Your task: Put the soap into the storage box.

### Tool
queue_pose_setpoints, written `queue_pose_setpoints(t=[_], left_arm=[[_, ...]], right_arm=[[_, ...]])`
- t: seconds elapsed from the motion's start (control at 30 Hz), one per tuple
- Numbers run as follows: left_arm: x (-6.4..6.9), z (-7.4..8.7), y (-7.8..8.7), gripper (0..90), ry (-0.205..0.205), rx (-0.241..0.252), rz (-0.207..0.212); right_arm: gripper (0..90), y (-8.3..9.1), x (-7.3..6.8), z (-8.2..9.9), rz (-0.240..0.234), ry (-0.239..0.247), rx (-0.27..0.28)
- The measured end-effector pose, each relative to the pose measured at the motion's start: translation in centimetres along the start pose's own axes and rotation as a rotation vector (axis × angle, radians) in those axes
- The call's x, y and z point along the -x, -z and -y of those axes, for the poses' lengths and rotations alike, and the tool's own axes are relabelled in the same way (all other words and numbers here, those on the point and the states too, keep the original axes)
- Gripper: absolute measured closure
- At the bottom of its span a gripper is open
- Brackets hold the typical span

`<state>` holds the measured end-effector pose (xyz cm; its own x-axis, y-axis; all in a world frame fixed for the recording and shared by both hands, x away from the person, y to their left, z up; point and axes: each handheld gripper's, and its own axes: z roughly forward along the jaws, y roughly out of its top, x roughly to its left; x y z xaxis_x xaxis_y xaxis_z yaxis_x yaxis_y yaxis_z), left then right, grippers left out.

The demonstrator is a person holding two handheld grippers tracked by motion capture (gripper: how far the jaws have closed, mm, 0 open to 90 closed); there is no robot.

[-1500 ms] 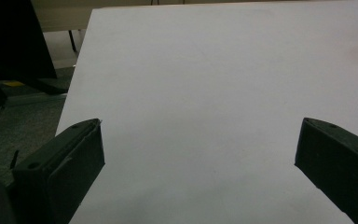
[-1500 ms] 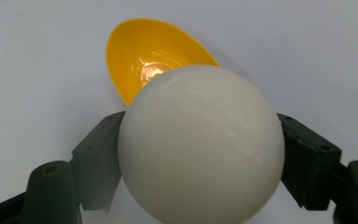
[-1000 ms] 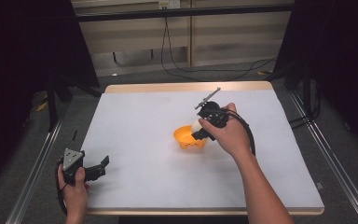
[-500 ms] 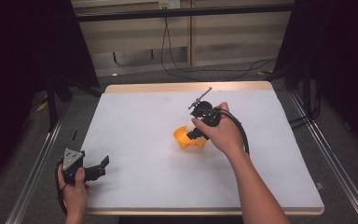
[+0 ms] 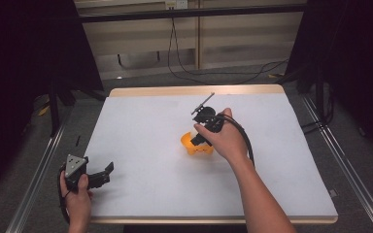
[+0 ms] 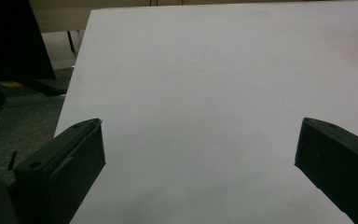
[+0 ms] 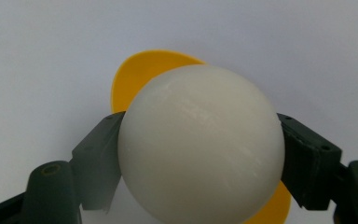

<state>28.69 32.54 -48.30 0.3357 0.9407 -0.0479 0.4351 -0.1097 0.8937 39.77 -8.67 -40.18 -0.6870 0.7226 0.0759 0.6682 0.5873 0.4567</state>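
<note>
My right gripper (image 5: 198,140) points down over a small orange bowl (image 5: 193,145) near the middle of the white table (image 5: 141,121). In the right gripper view the right gripper (image 7: 200,154) is shut on a smooth white ball (image 7: 200,140), with a black pad pressed against each side. The orange bowl (image 7: 144,70) lies directly beneath the ball. My left gripper (image 5: 108,171) rests near the table's front left corner, held in a hand. In the left gripper view the left gripper (image 6: 200,154) stands wide open with bare table between its jaws.
A black cable (image 5: 245,141) loops from the right gripper over the wrist. Metal rails (image 5: 34,179) run along both sides of the table. Cables (image 5: 184,73) lie on the floor beyond the far edge.
The right hand has shifted a little to the left and lower with the ball, settling over the orange bowl. The left hand and the bowl have kept still.
</note>
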Motion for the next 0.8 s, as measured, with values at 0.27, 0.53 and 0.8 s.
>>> queue_pose_setpoints(t=[0.27,0.53,0.8], left_arm=[[0.0,0.0,0.0,1.3,0.003,0.000,-0.002],[0.0,0.0,0.0,1.3,0.002,-0.001,-0.001],[-0.1,0.0,0.0,1.3,0.001,0.000,0.000]], right_arm=[[24.2,-0.8,0.1,0.0,0.010,-0.079,-0.002],[24.1,-1.3,0.2,0.1,0.033,-0.131,-0.013],[24.1,-1.5,0.3,0.3,0.029,-0.165,-0.016]])
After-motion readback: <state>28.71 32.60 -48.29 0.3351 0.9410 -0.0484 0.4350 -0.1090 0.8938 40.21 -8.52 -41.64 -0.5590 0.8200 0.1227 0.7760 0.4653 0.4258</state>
